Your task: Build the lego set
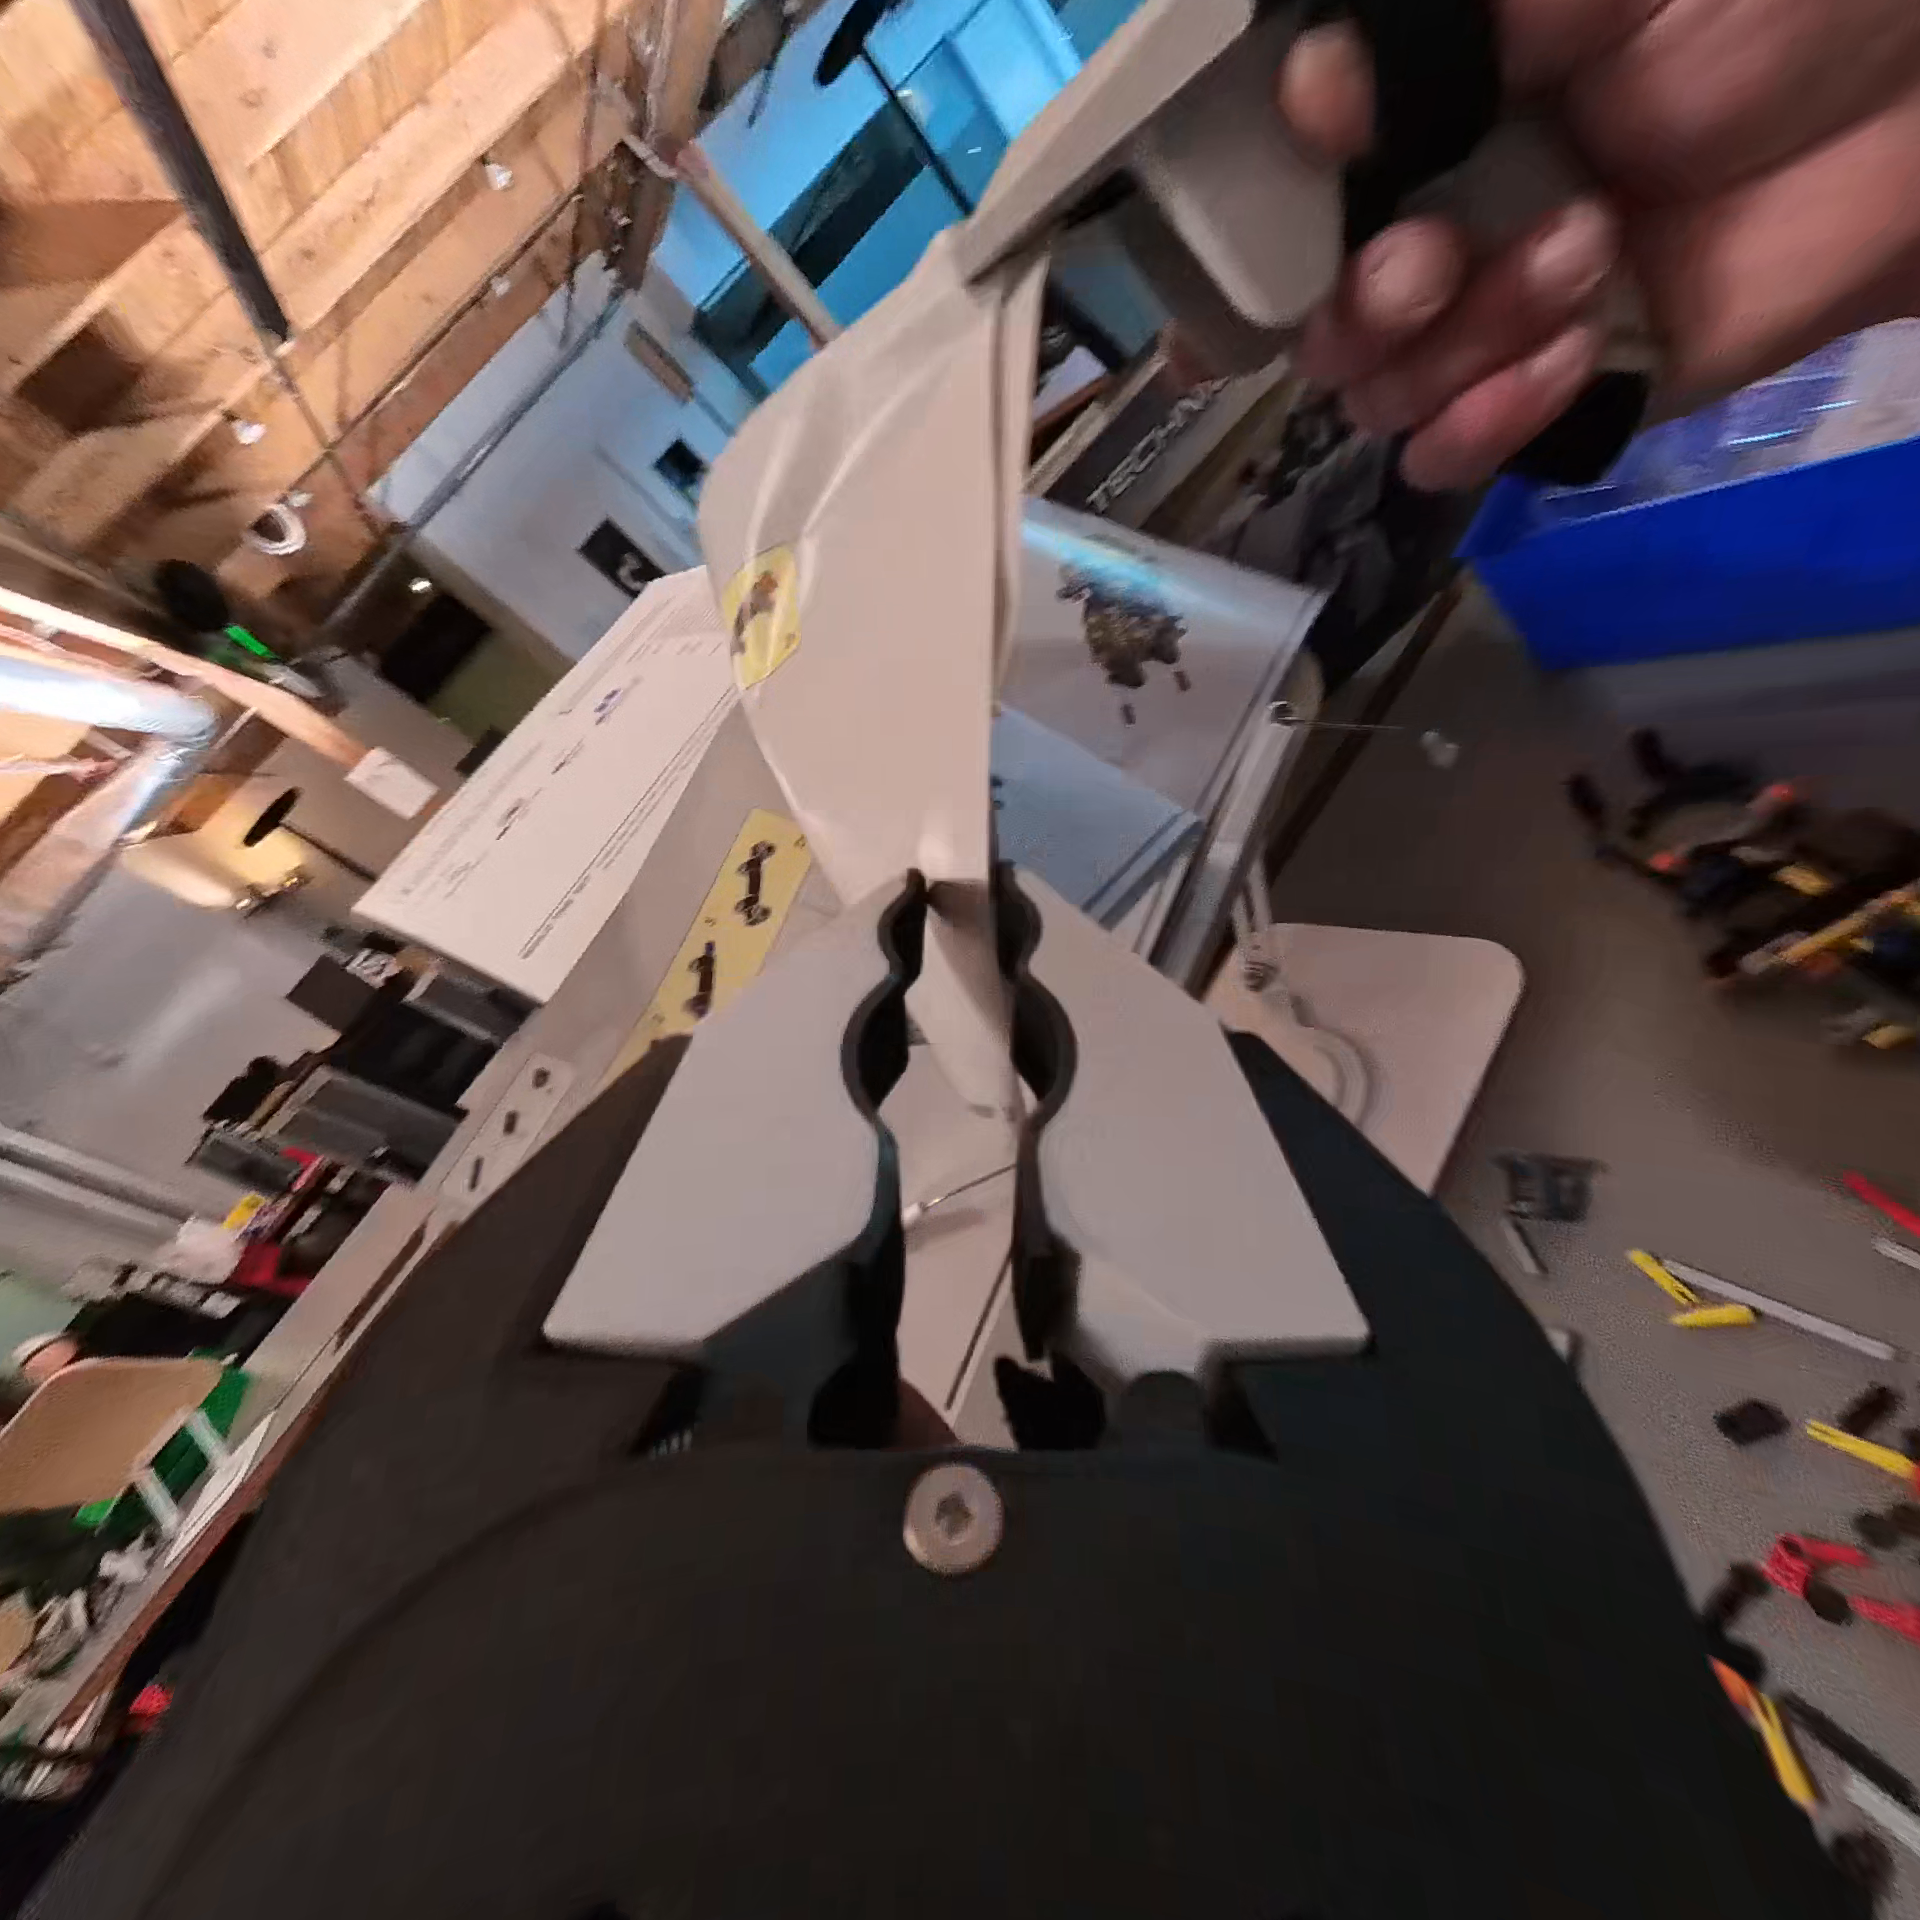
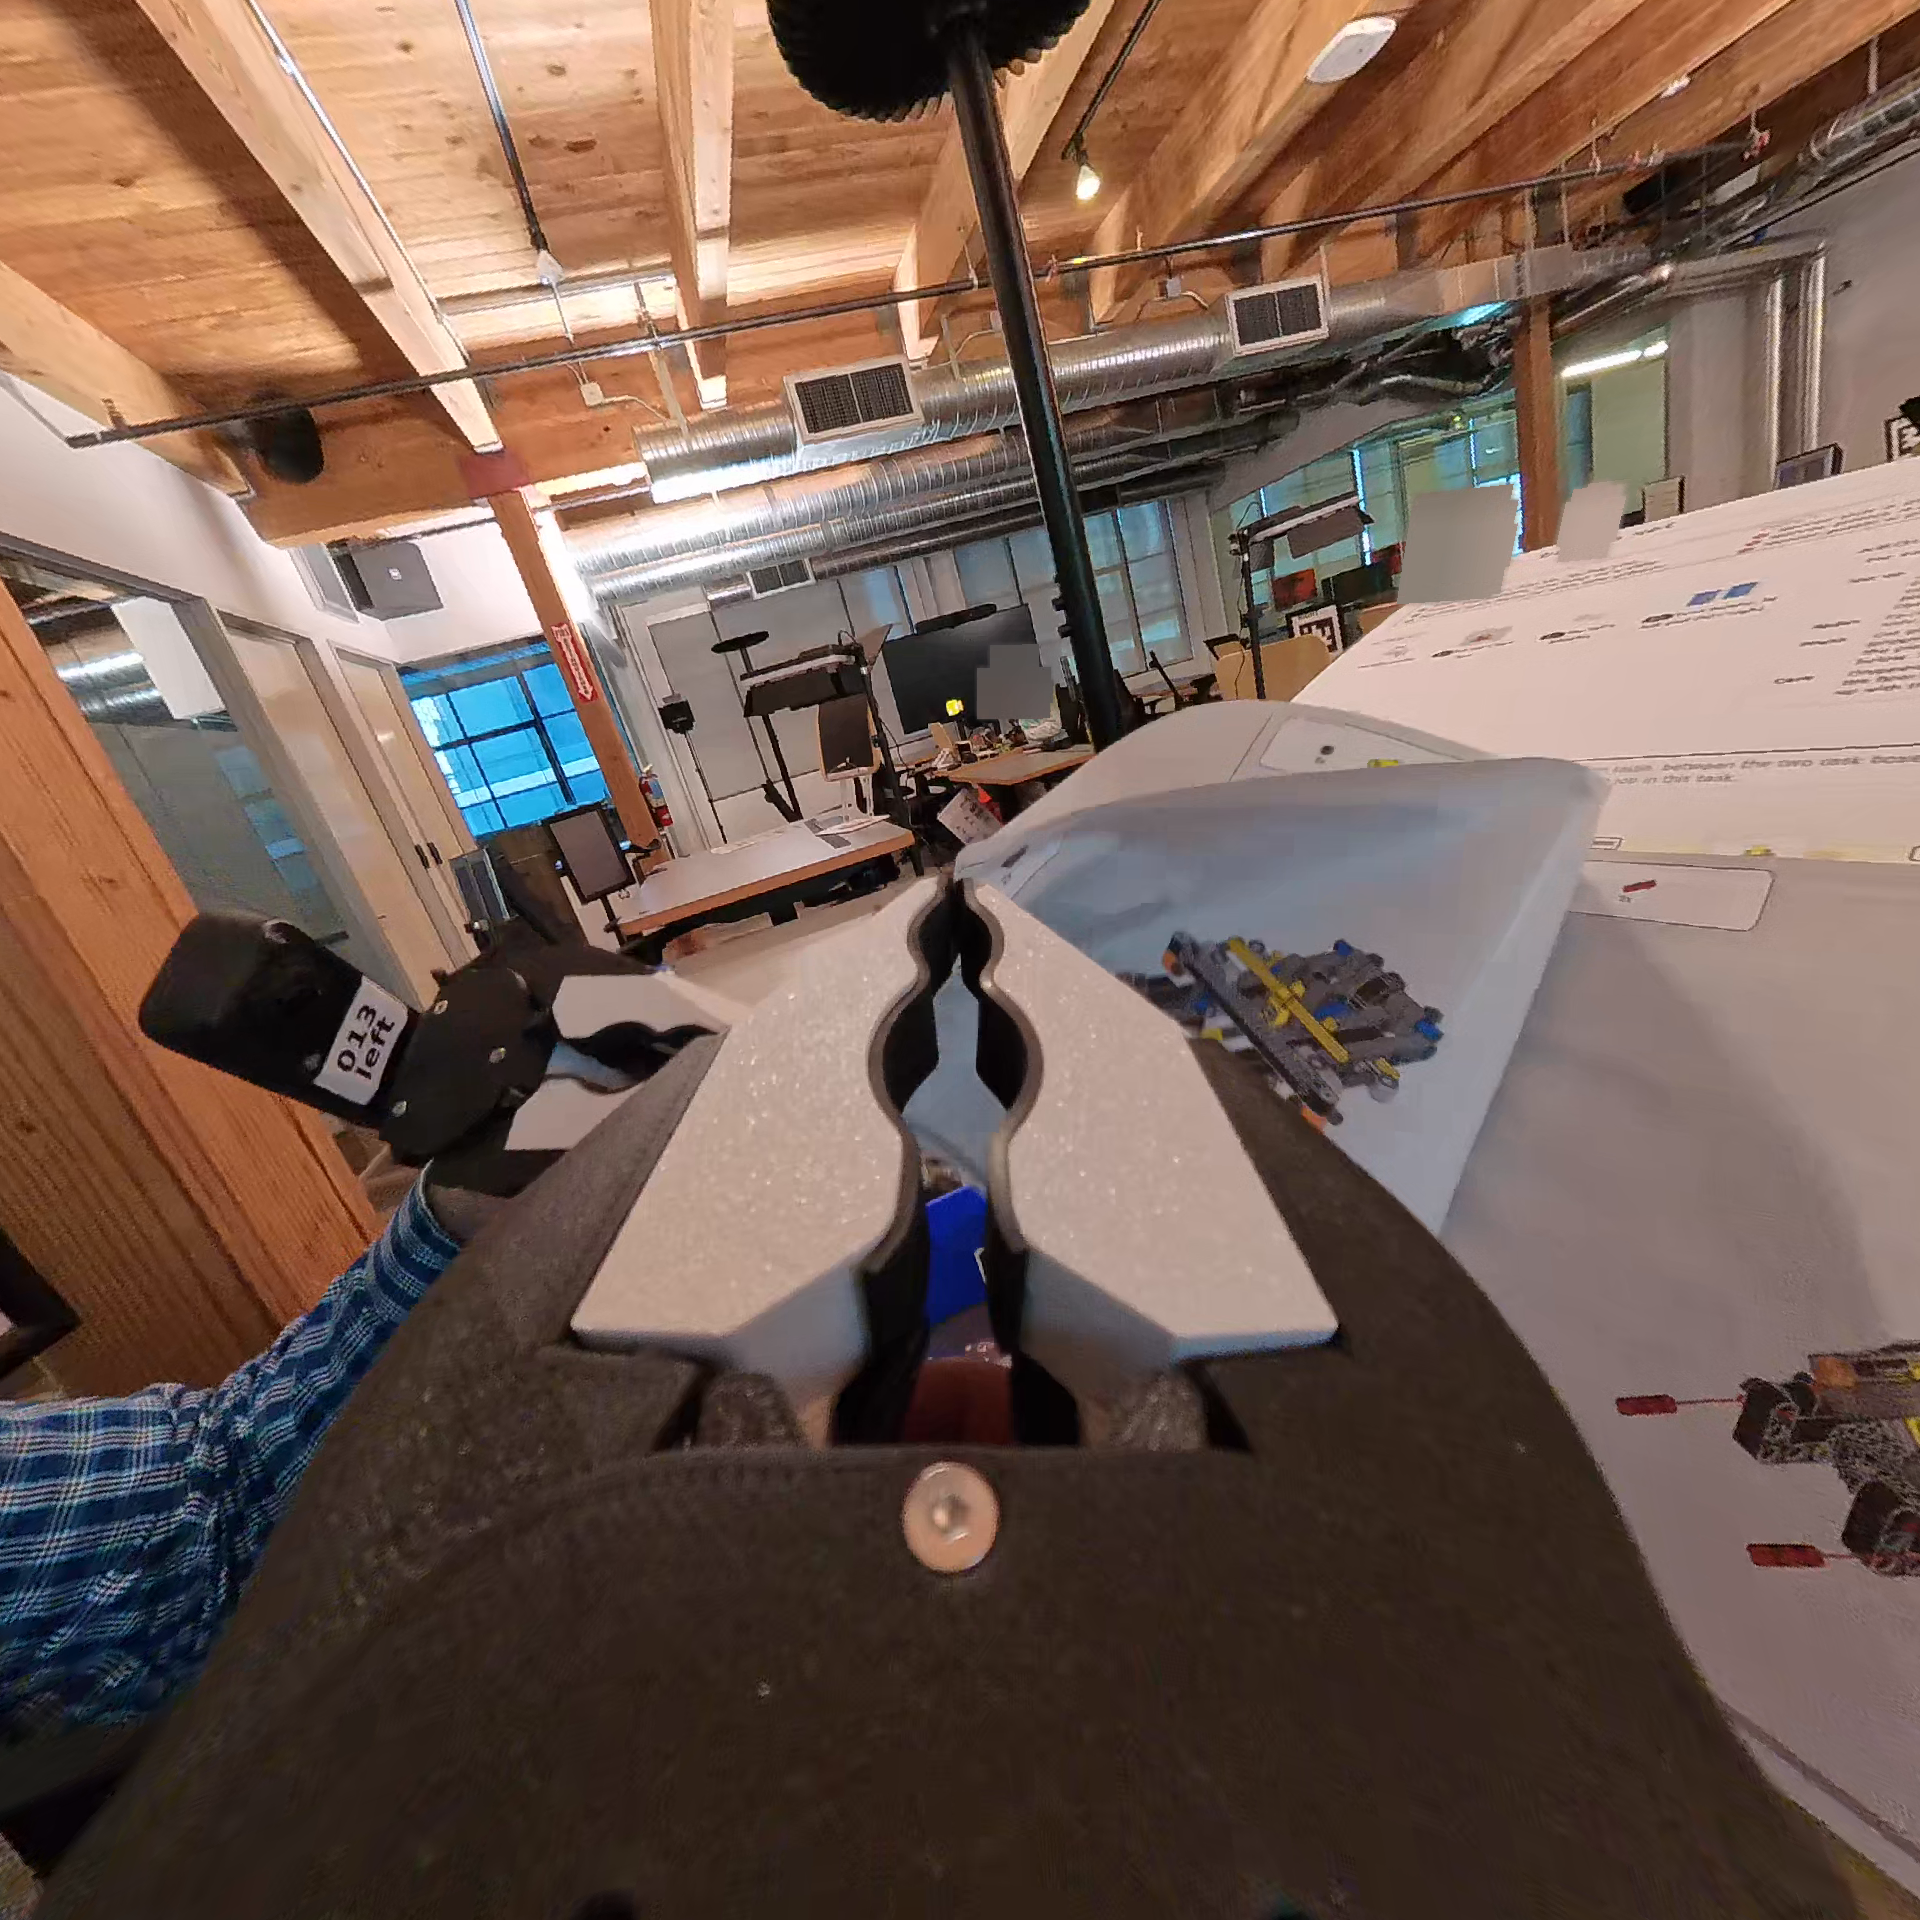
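The left gripper (image 1: pixel 961 899) is closed on a sheet of the instruction booklet (image 1: pixel 883 582), the paper pinched between its fingertips and rising, curled, toward the upper right. There the right gripper (image 1: pixel 997 265) bites the same page near its top edge, and the hand (image 1: pixel 1621 208) holding it fills the corner, blurred. Only the left wrist view shows the table (image 1: pixel 1621 997) with the lego parts: loose yellow, red and black pieces (image 1: pixel 1704 1309) scattered at the right edge and a partly built model (image 1: pixel 1797 894) farther back, well apart from both grippers. A blue bin (image 1: pixel 1704 551) stands beyond them. More open pages (image 1: pixel 582 821) with yellow boxes lie behind the lifted sheet.

The right wrist view shows none of the loose pieces. Its own gripper is almost fully closed, the fingertips (image 2: pixel 940 904) nipped on the corner of a page (image 2: pixel 1351 935) that bulges away to the right and carries a printed picture of a grey and yellow assembly. Another page (image 2: pixel 1662 1299) lies below it with a second printed model at the right edge. This view alone shows the left gripper from outside, at the left, black with grey fingers (image 2: pixel 613 1013), with a white label on its body and a blue plaid sleeve (image 2: pixel 156 1507) below it. Whether those fingers hold paper cannot be told from here. Behind stretches an office with wooden ceiling beams, silver ducts (image 2: pixel 935 416) and a black pole (image 2: pixel 1029 416).
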A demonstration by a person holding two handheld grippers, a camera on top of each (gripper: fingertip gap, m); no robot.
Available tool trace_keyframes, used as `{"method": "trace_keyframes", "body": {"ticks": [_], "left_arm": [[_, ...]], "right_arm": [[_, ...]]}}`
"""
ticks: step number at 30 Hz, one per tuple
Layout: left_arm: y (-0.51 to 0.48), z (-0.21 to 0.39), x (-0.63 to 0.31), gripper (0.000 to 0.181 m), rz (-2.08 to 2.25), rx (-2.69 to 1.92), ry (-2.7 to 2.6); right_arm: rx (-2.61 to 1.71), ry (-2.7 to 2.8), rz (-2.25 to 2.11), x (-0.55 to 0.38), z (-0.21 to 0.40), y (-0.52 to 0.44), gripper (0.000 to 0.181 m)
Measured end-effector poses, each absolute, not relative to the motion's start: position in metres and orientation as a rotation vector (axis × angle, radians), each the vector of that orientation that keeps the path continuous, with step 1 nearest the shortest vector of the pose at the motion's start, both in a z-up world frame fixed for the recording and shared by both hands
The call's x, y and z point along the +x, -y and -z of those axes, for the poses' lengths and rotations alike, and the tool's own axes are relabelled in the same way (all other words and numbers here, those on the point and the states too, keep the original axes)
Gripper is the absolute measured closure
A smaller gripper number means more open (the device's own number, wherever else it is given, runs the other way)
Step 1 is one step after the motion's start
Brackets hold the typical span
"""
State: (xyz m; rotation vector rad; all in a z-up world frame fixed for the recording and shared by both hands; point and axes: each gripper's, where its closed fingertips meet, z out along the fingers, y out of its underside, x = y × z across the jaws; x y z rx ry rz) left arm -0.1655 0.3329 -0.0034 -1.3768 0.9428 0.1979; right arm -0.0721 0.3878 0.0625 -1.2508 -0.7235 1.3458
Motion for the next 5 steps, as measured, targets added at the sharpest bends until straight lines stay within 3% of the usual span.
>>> {"method": "trace_keyframes", "body": {"ticks": [5], "left_arm": [[-0.3329, -0.0057, -0.1684, 0.180, -0.016, -1.347, -0.848]], "right_arm": [[-1.276, 0.783, -1.304, -0.0732, -0.0610, -0.3862, 0.181]]}}
